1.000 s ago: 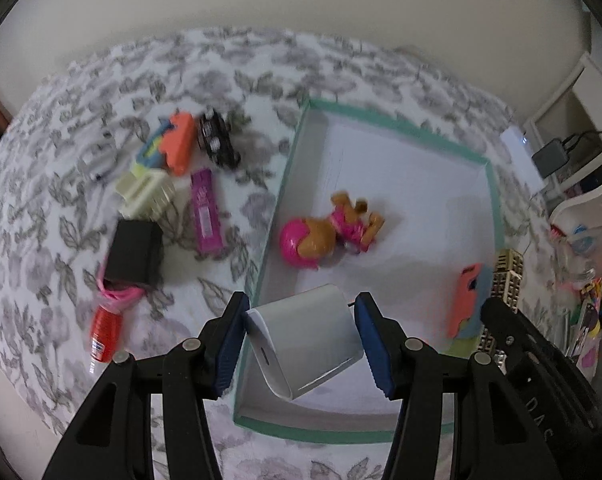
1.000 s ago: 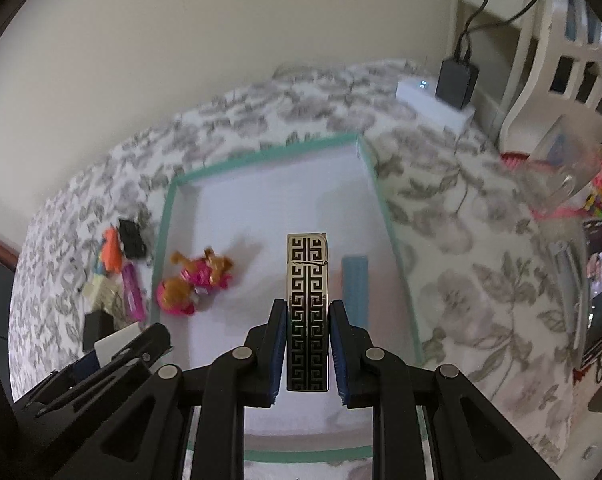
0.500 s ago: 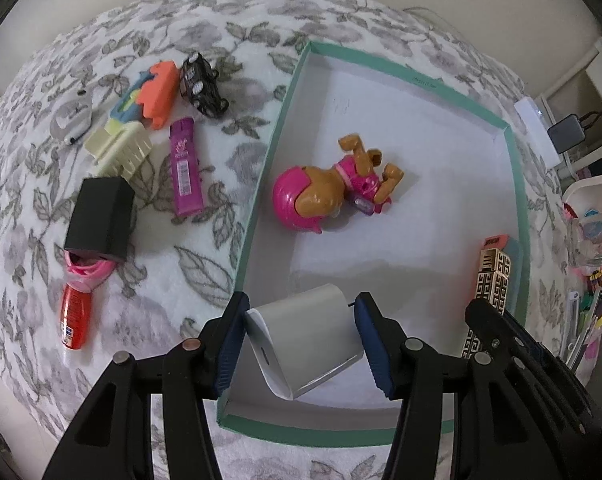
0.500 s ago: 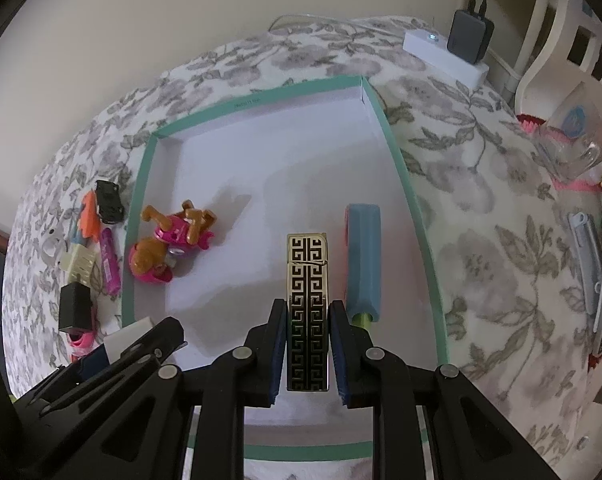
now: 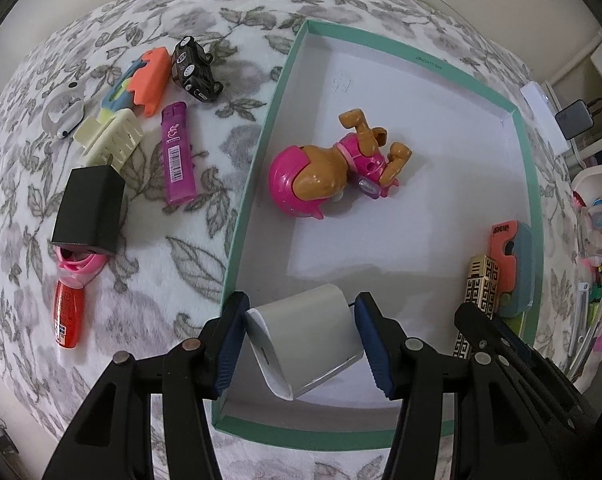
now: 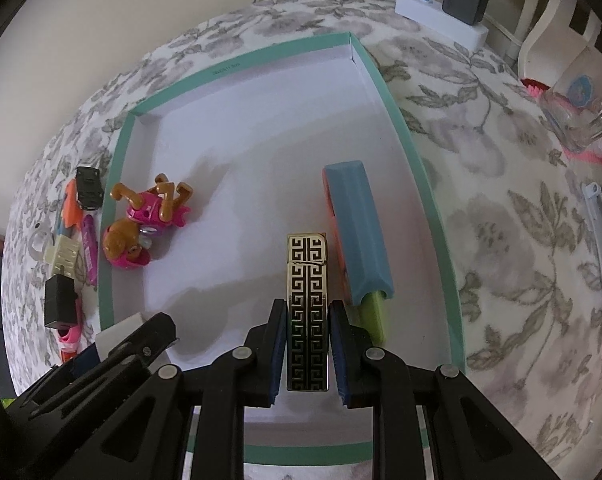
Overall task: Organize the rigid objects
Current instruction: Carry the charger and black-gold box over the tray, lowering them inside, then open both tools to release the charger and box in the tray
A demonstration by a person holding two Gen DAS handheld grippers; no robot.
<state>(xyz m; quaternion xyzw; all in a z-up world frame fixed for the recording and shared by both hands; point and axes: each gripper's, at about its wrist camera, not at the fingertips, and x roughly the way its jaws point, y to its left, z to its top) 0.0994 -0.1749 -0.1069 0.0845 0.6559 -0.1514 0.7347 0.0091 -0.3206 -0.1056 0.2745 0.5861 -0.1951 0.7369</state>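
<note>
My left gripper (image 5: 301,336) is shut on a white rounded box (image 5: 307,340), held over the near left corner of the green-rimmed tray (image 5: 245,208). My right gripper (image 6: 307,344) is shut on a gold-and-black patterned lighter (image 6: 307,300), low over the tray's (image 6: 417,160) right side beside an orange-and-blue block (image 6: 357,232). A pink toy dog (image 5: 333,168) lies in the tray; it also shows in the right wrist view (image 6: 145,224).
On the floral blanket left of the tray lie a purple lighter (image 5: 176,160), black toy car (image 5: 193,68), orange piece (image 5: 151,76), cream clip (image 5: 109,140), black box (image 5: 89,212) and red tube (image 5: 67,316). A white power strip (image 6: 441,16) and clutter sit at the right.
Both grippers have come lower and closer to the tray with their objects still held. The patterned lighter now sits right beside the orange-and-blue block.
</note>
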